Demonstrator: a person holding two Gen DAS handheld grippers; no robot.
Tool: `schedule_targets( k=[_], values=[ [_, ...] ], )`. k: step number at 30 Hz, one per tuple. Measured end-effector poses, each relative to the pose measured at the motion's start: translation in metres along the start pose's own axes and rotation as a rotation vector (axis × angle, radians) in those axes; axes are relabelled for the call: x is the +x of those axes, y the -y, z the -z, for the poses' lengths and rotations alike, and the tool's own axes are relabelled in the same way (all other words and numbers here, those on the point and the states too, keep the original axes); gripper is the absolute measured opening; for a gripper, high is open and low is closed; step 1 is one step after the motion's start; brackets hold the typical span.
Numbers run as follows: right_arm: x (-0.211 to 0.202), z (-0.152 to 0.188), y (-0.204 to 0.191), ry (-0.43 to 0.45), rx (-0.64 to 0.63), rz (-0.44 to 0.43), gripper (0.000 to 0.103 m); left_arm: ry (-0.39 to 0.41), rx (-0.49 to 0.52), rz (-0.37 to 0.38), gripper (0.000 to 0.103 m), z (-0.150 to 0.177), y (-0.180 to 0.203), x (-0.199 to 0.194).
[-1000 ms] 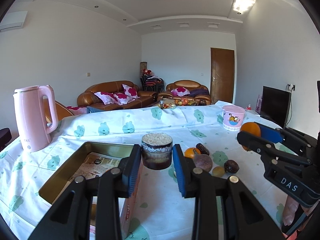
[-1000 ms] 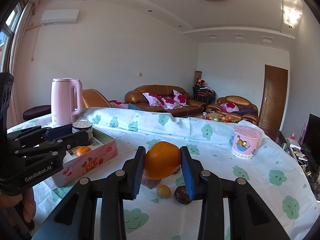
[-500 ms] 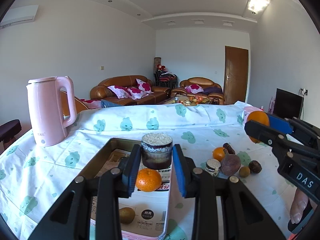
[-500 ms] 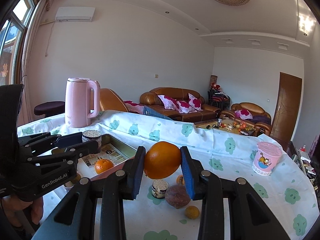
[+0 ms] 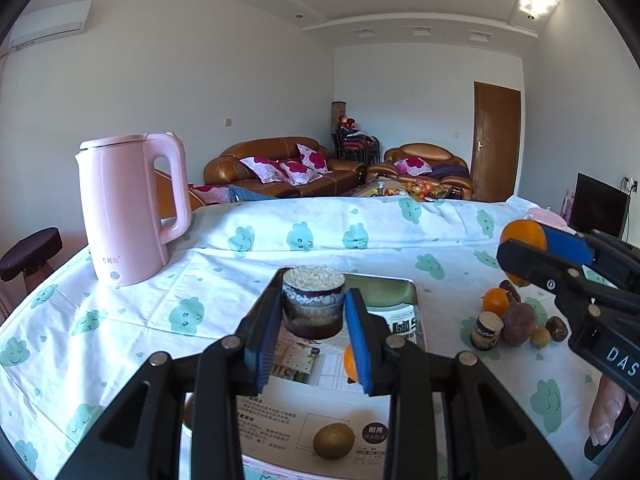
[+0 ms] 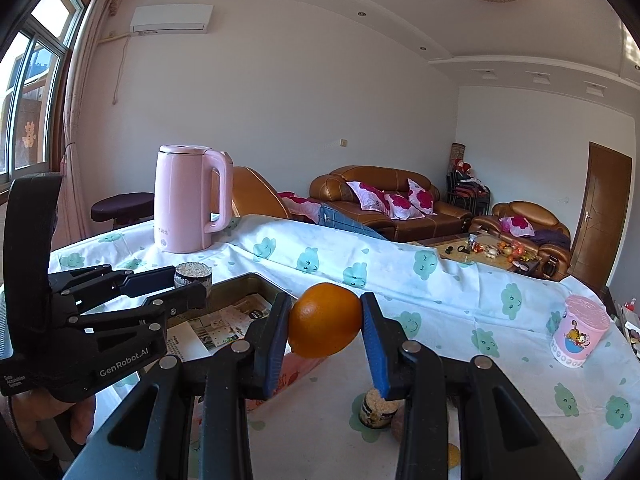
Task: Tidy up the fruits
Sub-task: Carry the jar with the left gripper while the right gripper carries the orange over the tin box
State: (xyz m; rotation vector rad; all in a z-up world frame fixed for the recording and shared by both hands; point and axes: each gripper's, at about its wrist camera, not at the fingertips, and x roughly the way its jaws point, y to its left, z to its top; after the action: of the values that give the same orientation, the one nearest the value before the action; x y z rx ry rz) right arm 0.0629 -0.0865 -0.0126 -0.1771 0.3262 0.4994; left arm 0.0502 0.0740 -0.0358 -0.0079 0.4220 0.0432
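My left gripper (image 5: 313, 340) is shut on a short dark sugarcane piece (image 5: 313, 306) with a pale cut top, held above the metal tin (image 5: 414, 300). The tin holds a paper liner, a kiwi (image 5: 333, 440) and a mandarin (image 5: 349, 360) half hidden by my finger. My right gripper (image 6: 326, 340) is shut on a large orange (image 6: 324, 320), held above the tin's right edge (image 6: 256, 280). The left gripper also shows in the right wrist view (image 6: 188, 288), the right one in the left wrist view (image 5: 520, 256).
A pink kettle (image 5: 128, 208) stands at the back left of the table. A pile of loose fruit lies right of the tin: a mandarin (image 5: 495, 300), another sugarcane piece (image 5: 486, 330), a brown round fruit (image 5: 519, 324). A pink cup (image 6: 578, 332) stands far right.
Both grippers have moved left over the table with their loads. The left one now hangs over the tin's middle; the right one has come up to the tin's right edge.
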Motion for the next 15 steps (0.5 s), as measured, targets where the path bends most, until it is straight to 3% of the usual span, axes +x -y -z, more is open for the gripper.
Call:
schedule_targets(
  k=[15],
  values=[
    [0.043, 0.004, -0.032, -0.036, 0.011, -0.070, 0.038, -0.077, -0.007, -0.047, 0.034, 0.005, -0.027, 0.025]
  ],
)
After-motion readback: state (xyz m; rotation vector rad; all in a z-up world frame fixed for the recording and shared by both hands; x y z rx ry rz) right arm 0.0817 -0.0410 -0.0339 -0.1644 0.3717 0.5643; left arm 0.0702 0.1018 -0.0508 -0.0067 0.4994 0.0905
